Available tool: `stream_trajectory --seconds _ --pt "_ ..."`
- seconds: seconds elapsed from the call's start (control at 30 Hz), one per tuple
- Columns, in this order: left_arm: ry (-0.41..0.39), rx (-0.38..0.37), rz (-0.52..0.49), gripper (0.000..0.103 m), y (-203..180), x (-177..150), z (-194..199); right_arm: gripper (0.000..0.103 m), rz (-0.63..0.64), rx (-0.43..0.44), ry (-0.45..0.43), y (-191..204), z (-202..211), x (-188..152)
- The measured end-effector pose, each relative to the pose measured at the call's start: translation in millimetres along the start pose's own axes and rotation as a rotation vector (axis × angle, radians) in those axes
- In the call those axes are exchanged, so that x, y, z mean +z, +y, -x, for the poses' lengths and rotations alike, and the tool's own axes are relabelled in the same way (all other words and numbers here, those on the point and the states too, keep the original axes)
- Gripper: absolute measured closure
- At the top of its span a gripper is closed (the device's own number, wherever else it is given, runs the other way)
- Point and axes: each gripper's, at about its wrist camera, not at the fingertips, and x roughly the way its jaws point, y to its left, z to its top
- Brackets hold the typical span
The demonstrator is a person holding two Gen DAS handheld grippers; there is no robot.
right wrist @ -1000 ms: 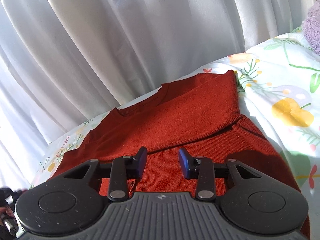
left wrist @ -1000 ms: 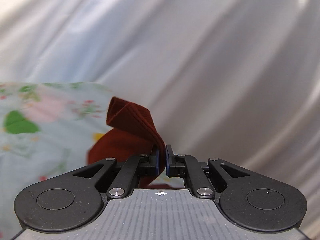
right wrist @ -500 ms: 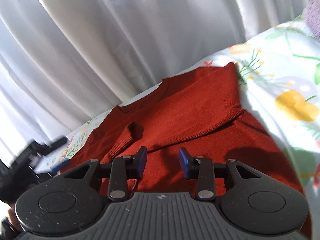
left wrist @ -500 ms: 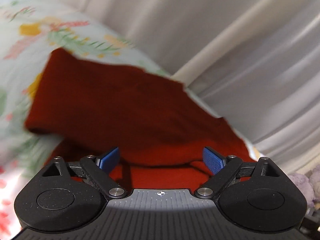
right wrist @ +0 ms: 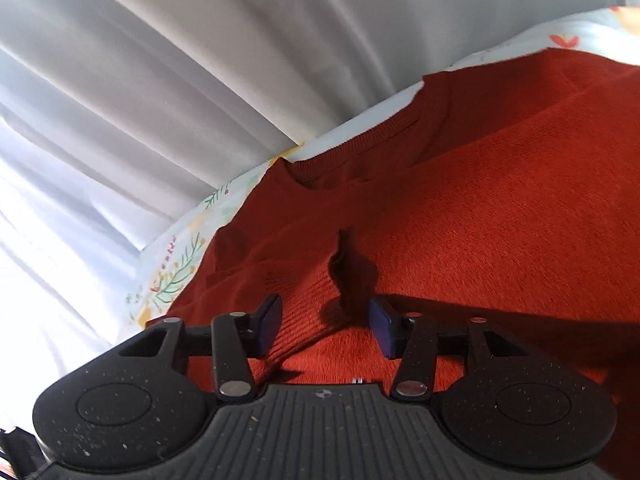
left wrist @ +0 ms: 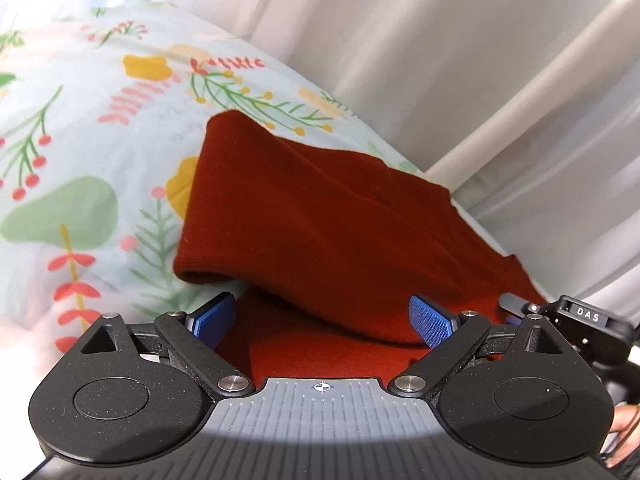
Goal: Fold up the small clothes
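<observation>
A rust-red knitted sweater (left wrist: 320, 220) lies spread on a bed covered by a pale floral sheet (left wrist: 80, 120), one sleeve folded across its body. White curtains (left wrist: 440, 40) hang in folds right behind the bed's far edge. The left gripper (left wrist: 322, 316) hovers over the sweater's near part, its jaws wide and opening, blue pads (left wrist: 212, 314) clear of the cloth. The right gripper (right wrist: 324, 326) sits low over a raised fold of the sweater (right wrist: 480, 220), jaws opening, knit beneath them but not pinched. No containers show.
</observation>
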Motion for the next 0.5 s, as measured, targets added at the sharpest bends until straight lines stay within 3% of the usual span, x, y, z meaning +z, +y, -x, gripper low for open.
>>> stream_trajectory --seconds 0.03,0.13,0.27,0.37,0.43,0.5 --pt "-0.004 0.007 -0.008 0.006 -2 1 0 0.06 0.028 -0.009 -0.002 5 -2 0" --pt "-0.024 -0.01 -0.035 0.006 -10 5 1 0.101 0.123 -0.065 -0.027 21 -5 -2" --pt "-0.039 -0.004 -0.111 0.006 -25 6 -5 0.102 0.305 -0.201 -0.215 39 34 -2" --pt "-0.038 0.008 -0.145 0.006 -33 3 -13 0.102 0.35 -0.381 -0.367 28 71 2" --pt "-0.022 0.018 -0.159 0.006 -36 2 -21 0.102 0.294 -0.448 -0.366 2 84 7" --pt "-0.008 0.034 -0.169 0.006 -37 1 -29 0.101 0.213 -0.455 -0.305 -28 89 11"
